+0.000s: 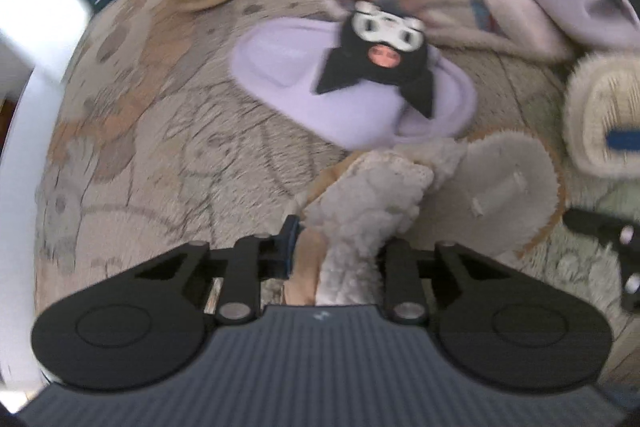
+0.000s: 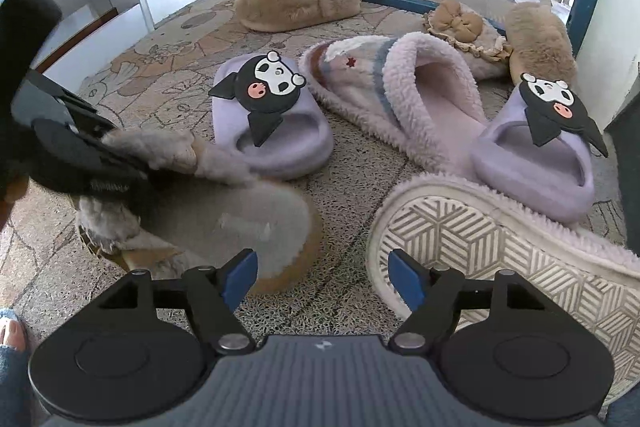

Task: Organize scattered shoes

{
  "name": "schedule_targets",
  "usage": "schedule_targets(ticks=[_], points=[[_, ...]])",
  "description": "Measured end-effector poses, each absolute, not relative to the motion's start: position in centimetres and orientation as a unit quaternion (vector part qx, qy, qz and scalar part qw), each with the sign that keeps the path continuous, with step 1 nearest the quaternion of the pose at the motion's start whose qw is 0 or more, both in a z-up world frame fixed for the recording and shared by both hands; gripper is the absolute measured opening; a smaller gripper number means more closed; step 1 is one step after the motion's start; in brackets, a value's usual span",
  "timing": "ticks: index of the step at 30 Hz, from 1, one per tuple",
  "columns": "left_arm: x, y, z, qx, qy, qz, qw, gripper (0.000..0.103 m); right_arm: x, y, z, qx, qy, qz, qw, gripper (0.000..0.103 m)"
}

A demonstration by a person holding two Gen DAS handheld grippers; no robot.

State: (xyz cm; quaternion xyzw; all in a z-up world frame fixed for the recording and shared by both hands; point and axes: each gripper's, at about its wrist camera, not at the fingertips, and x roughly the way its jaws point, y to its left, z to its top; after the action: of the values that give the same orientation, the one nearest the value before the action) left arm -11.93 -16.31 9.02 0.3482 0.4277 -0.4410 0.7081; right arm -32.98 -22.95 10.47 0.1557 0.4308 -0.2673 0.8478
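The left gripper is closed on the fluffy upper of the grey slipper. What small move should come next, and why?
Probably lift it slightly. The left gripper pinches the fluffy cuff of the grey fleece slipper, which lies against the lilac cartoon-face slide. The right gripper hangs open and empty over the patterned rug.

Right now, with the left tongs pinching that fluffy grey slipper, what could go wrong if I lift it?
1. The left tongs seem to grip only the soft fleece cuff of the grey fluffy slipper, so it may sag or slip out.
2. A lilac cartoon slide lies right beside it; a swinging slipper could knock it.
3. The right tongs hang open close by, next to the overturned slipper sole, so the hands could collide.
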Motion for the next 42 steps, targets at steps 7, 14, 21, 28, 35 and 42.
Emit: schedule_targets(ticks=[7,14,21,28,35,42], points=[[-7.4,-13.1,9.8,0.228,0.546,-0.346,0.729,0.022,-32.9,-23.1,10.4,0.16,0.429,-0.266,0.848,0.077],[-3.9,-9.8,8.9,0.112,0.589,-0.237,0.764,0.021,-32.6,-22.8,10.3,0.159,0.429,-0.261,0.85,0.077],[-3.9,-10.9,8.2,0.147,0.564,-0.231,0.779,0.04,-32.5,-22.8,10.2,0.161,0.429,-0.26,0.85,0.077],[-5.2,-12.5,9.6,0.226,0.472,-0.286,0.803,0.089,-32.4,-22.8,10.1,0.162,0.428,-0.26,0.85,0.08],[-9.1,-13.7,14.0,0.325,0.315,-0.43,0.781,0.102,-32.5,-23.0,10.0,0.167,0.428,-0.26,0.849,0.08],[-12.7,-15.1,10.4,0.426,0.286,-0.483,0.709,0.102,-32.4,-22.9,10.1,0.165,0.43,-0.258,0.849,0.08]])
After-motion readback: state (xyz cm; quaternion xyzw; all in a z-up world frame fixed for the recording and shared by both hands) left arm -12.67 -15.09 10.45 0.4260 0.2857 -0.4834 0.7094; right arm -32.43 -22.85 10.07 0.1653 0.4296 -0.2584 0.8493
